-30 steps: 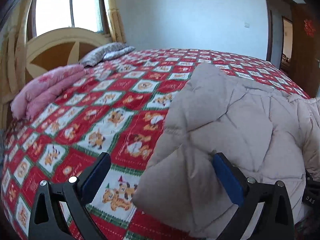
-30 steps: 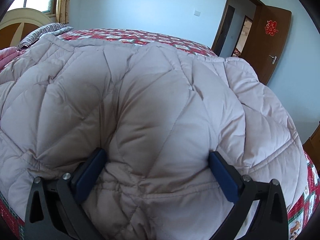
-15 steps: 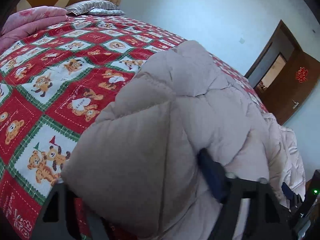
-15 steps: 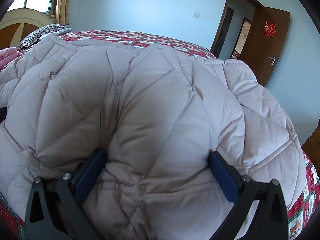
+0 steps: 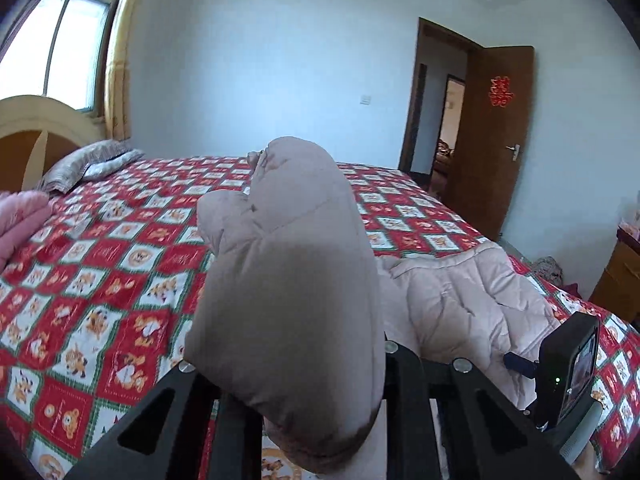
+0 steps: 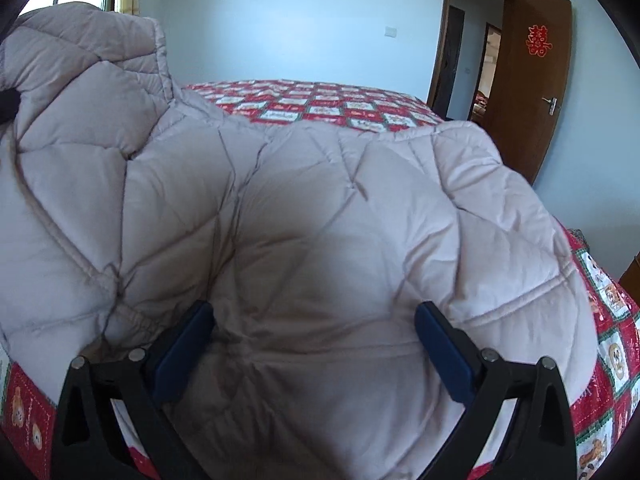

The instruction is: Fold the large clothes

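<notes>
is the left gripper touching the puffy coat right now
Touching. The left wrist view shows the left gripper closed around a bunched fold of the coat.

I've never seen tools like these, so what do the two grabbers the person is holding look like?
Each is a black frame with triangular cut-outs and round silver bolts. The right gripper has two flat dark blue pads. The left gripper's pads are hidden. A black phone-like unit with a green light shows in the left view.

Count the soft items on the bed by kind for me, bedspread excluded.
Padded coat, beige: 1
Folded blanket, pink: 1
Pillow, grey patterned: 1
Total: 3
</notes>
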The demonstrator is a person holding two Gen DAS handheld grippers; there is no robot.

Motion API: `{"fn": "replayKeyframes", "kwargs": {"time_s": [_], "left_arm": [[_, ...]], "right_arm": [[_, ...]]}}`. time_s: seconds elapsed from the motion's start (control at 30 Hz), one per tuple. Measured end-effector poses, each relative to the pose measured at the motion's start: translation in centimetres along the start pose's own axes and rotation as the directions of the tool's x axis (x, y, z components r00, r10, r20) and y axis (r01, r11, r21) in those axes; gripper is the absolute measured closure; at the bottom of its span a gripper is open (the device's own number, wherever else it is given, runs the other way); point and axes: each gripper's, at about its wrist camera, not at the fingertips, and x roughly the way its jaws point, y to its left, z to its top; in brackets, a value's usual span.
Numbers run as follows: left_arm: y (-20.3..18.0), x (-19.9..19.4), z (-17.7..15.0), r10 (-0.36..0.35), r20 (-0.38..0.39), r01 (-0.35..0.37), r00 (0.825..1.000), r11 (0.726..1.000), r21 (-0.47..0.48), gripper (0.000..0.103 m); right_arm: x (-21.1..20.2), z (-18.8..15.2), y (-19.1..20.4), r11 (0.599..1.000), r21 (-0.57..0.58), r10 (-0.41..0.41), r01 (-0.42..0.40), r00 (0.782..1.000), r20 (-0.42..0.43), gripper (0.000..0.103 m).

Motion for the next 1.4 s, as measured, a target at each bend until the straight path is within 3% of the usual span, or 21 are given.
{"fn": "replayKeyframes", "kwargs": {"time_s": [0.17,0.37,0.53,0.63,0.93,1.4], "left_arm": [[-5.9,0.7,0.8,-0.019,0.027,0.014,0.999,0.988,0.157,0.084],[-12.8,2.7,0.1,-0.116,0.000,0.110,0.993,0.944,0.312,0.084],[-17.3,5.0,-2.1,-0.188,-0.086,0.207,0.978,0.894,0.397,0.084],[-19.1,6.1,-3.4,-0.194,-0.111,0.223,0.975,0.874,0.431,0.084],[-21.2,7.2,-5.0,-0.149,-0.102,0.180,0.984,0.839,0.513,0.083],[-22.8,8.0,-5.6,-0.136,-0.099,0.168,0.986,0.837,0.520,0.076]], "right_arm": [[-3.0,-1.0,-5.2,0.990,0.111,-0.090,0.083,0.994,0.062,0.000],[-3.4,-1.9,-9.8,0.964,0.175,-0.209,0.202,0.978,0.025,0.000],[-2.8,-3.2,-12.6,0.949,0.209,-0.236,0.236,0.971,-0.025,0.000],[-2.7,-3.8,-13.3,0.947,0.226,-0.226,0.229,0.973,-0.040,0.000],[-2.4,-4.4,-14.0,0.941,0.255,-0.214,0.221,0.975,-0.053,0.000],[-1.4,-4.7,-14.9,0.938,0.281,-0.188,0.205,0.978,-0.088,0.000]]}}
